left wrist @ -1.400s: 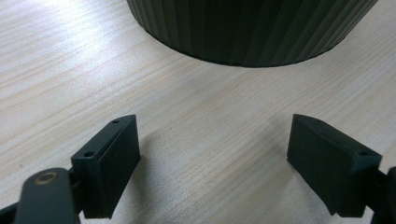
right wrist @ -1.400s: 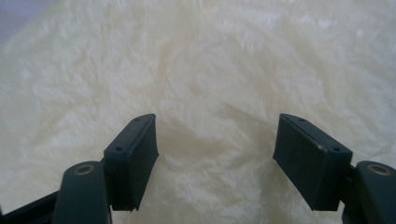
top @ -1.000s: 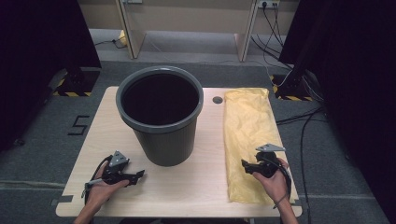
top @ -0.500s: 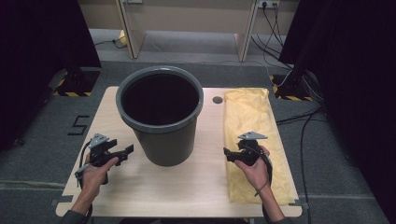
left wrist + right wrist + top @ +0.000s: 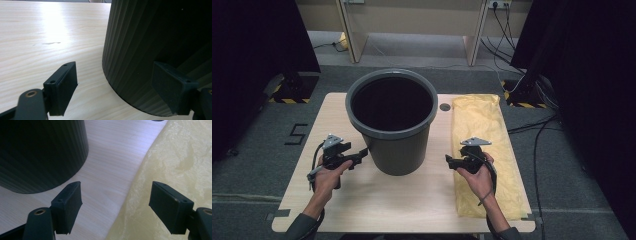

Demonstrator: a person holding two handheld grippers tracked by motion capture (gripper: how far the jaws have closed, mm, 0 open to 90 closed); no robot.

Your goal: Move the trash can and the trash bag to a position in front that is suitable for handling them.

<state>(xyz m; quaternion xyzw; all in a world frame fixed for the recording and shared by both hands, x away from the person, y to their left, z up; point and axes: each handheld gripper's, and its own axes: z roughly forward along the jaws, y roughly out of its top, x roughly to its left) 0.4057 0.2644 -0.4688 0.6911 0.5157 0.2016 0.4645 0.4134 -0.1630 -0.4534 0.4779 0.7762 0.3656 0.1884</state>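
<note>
Your left gripper [image 5: 360,156] and right gripper [image 5: 451,161] flank the bin [image 5: 392,125] mid-table, jaws apart, empty; the left's have just been closing slightly. You're approaching; next likely fetch the yellow bag [image 5: 484,150].

Two black handheld grippers, the left gripper [image 5: 361,156] and the right gripper [image 5: 449,161], carry grey three-cornered plates, black cables and screwed jaw pads, below dark grey sleeves [image 5: 302,226].
</note>
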